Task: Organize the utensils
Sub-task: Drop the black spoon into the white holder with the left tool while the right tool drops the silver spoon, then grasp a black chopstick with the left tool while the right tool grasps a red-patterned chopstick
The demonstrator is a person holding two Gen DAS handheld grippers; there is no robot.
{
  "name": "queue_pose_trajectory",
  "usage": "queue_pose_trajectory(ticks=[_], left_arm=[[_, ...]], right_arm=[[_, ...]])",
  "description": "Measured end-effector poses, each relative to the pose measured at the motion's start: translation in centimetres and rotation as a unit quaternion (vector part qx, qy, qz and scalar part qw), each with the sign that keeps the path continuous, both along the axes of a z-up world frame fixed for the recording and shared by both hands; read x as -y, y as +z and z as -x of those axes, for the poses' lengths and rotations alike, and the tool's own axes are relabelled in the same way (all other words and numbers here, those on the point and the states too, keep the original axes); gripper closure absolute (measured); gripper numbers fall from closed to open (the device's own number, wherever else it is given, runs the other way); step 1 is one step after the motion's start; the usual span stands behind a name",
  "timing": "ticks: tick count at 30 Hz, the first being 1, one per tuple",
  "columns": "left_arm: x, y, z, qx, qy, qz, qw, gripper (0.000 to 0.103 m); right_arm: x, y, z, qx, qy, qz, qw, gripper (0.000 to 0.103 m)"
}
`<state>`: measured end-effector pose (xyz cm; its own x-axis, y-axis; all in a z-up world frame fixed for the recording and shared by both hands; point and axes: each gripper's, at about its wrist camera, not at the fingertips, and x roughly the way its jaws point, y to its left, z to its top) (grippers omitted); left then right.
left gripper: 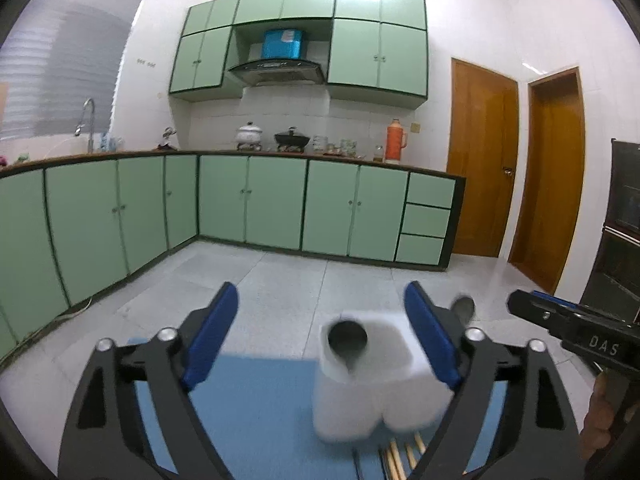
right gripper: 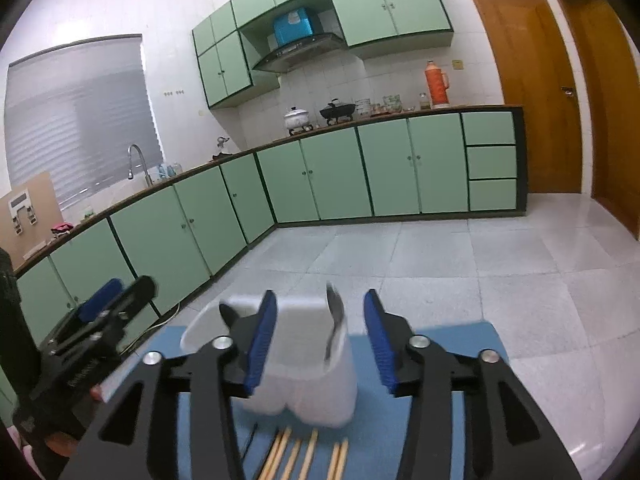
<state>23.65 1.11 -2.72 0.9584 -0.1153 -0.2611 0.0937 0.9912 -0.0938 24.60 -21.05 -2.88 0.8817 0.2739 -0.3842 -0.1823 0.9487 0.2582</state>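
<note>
Left wrist view: the left tool [left gripper: 320,330] stood wide apart, its 2 blue pads [left gripper: 210,336] gripping nothing. A white utensil holder [left gripper: 372,392] stood upright on the blue mat [left gripper: 256,412], toward the right pad and partly behind it. A dark spoon [left gripper: 347,340] rested in its near compartment with the bowl uppermost; a second dark utensil [left gripper: 463,307] rose behind the right pad — its type could not be told. Wooden chopsticks [left gripper: 404,454] lay on the mat just in front of the holder. The right tool [left gripper: 520,304] entered from the right edge.

Right wrist view: the right tool [right gripper: 320,338] was likewise wide, holding nothing, with the utensil holder [right gripper: 308,372] between its fingers but untouched. A metal spoon [right gripper: 335,320] leaned at the holder's right wall. About 6 chopsticks [right gripper: 308,456] lay side by side on the mat [right gripper: 440,412] — near the holder's base. The left tool [right gripper: 108,300] was at the left, its opening unclear from here.

Background: green cabinets [right gripper: 332,172] under a kitchen counter [right gripper: 400,114].
</note>
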Motion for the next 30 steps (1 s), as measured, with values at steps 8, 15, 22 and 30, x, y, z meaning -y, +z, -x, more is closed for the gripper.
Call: queue_pose_trajectory(ticks=[8,15,22,30], left_arm=[[-0.9,-4.1,9.4,-0.087,0.012,-0.022,0.9959,0.015],[-1.7,-8.6,14.7,-0.198,0.002,-0.059,0.9784,0.015],[-2.6,-10.2,17.1,-0.236,0.001,-0.068,0.9693,0.015],[-2.9,-10.9,17.3,-0.252,-0.002,-0.074,0.9649,0.015]], right_arm=[[1.1,-6.7,11.6,-0.093,-0.02,0.008,0.995,0.052],[0.6,-11.3,18.0,-0.175,-0.012,0.022,0.984,0.054],[-1.4,-12.5,20.0,-0.186,0.008,0.073,0.98,0.06],[-3.3,-12.7,19.4,-0.186,0.018,0.125,0.974,0.065]])
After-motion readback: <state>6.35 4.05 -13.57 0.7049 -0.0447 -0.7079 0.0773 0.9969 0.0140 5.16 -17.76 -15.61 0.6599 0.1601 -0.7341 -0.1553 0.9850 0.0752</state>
